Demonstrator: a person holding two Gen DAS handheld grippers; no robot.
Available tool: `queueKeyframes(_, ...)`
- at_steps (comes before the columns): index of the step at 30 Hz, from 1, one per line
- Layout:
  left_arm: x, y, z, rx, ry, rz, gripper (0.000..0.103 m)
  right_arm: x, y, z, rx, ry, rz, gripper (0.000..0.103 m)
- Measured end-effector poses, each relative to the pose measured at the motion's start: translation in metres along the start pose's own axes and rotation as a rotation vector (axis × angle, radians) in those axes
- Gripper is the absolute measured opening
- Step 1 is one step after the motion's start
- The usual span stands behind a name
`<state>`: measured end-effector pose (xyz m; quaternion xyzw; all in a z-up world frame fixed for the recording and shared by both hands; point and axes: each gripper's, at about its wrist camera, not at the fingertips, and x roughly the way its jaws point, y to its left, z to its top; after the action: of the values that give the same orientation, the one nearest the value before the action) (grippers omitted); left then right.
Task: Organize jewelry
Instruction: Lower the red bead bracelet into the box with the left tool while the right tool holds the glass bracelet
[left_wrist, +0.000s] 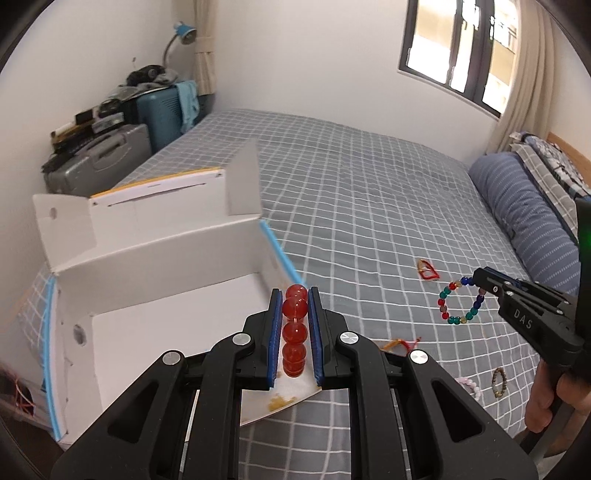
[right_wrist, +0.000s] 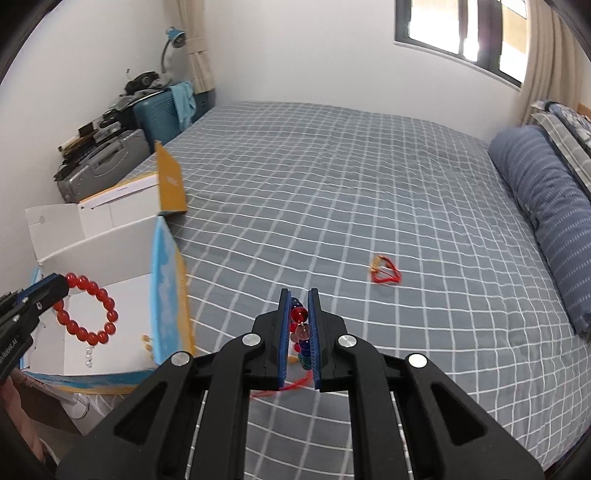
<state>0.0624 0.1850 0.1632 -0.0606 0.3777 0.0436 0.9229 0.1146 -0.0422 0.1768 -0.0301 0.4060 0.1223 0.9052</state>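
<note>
Two bracelets (left_wrist: 294, 328) (right_wrist: 301, 334), each gripper-clamped

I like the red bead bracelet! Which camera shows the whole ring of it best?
The right wrist view: the red bead bracelet hangs there as a full ring from the left gripper, over the white box. The left wrist view shows only a few beads, edge-on between its fingers.

A bed (left_wrist: 369, 192) under a grey sheet with a white grid fills the room, and a blue striped bolster pillow (right_wrist: 546, 221) lies along its right side. In the far left corner a teal suitcase (left_wrist: 159, 114) stands behind a grey hard case (left_wrist: 99, 162), both piled with clutter, and a blue gooseneck lamp (right_wrist: 173, 40) rises above them. A dark-framed window (left_wrist: 458, 48) with beige curtains (left_wrist: 528, 74) sits in the white wall.
</note>
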Motion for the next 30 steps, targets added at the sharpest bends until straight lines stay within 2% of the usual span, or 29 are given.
queueKeyframes(16,-0.024,0.087,-0.019,-0.137,0.000,0.135,0.013,-0.004,0.086,0.020,-0.074,-0.035,0.116,0.009)
queueKeyframes(21,-0.029,0.103,-0.029,-0.168,-0.006,0.191,0.013,-0.004,0.112,0.022,-0.109,-0.044,0.168,0.009)
queueKeyframes(27,-0.032,0.122,-0.038,-0.209,-0.001,0.219,0.013,-0.002,0.143,0.020,-0.155,-0.055,0.215,0.009)
queueKeyframes(30,-0.030,0.133,-0.044,-0.231,0.009,0.230,0.013,-0.001,0.159,0.019,-0.183,-0.064,0.233,0.003)
